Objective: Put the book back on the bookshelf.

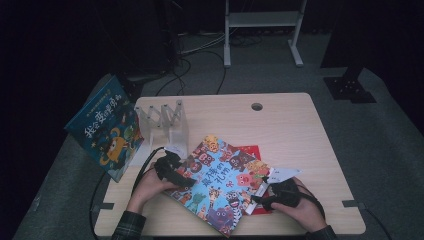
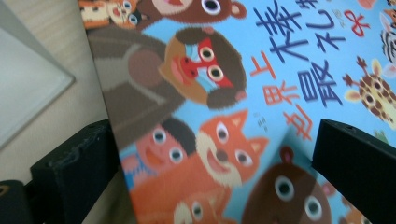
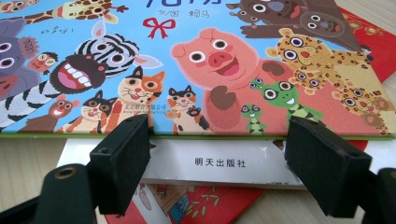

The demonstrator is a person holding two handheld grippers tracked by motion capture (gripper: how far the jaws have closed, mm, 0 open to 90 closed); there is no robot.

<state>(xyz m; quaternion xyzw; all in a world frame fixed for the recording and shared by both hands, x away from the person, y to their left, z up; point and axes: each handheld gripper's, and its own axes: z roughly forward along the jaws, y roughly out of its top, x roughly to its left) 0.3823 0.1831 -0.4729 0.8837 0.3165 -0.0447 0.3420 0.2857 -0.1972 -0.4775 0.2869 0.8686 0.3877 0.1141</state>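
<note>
Looking down, high view: a light wooden worktop (image 1: 300, 130) carries a blue picture book with cartoon animals on its cover (image 1: 220, 182), lying slantwise, long axis running from far left to near right.
Beneath it: a red-covered book (image 1: 252, 150) shows past its far and near edges.
Left gripper (image 1: 172, 172): sits at the blue book's left edge, the nearer hand to that side.
Right gripper (image 1: 277, 192): sits at the book's right edge.
Elsewhere: a clear plastic book rack (image 1: 162, 122) stands at the far left; another blue picture book (image 1: 105, 130) leans off the worktop's left side.

Left gripper view, blue book (image 2: 224, 116): its left edge runs up between the black fingers (image 2: 74, 163).
Fingers: apart, one either side of the edge; whether they touch the cover I cannot tell.

Right gripper view, blue book (image 3: 196, 70): its edge lies straight ahead, just beyond the black fingers (image 3: 121, 158), above a white book spine (image 3: 219, 163).
Fingers: moderately apart, gripping nothing.
</note>
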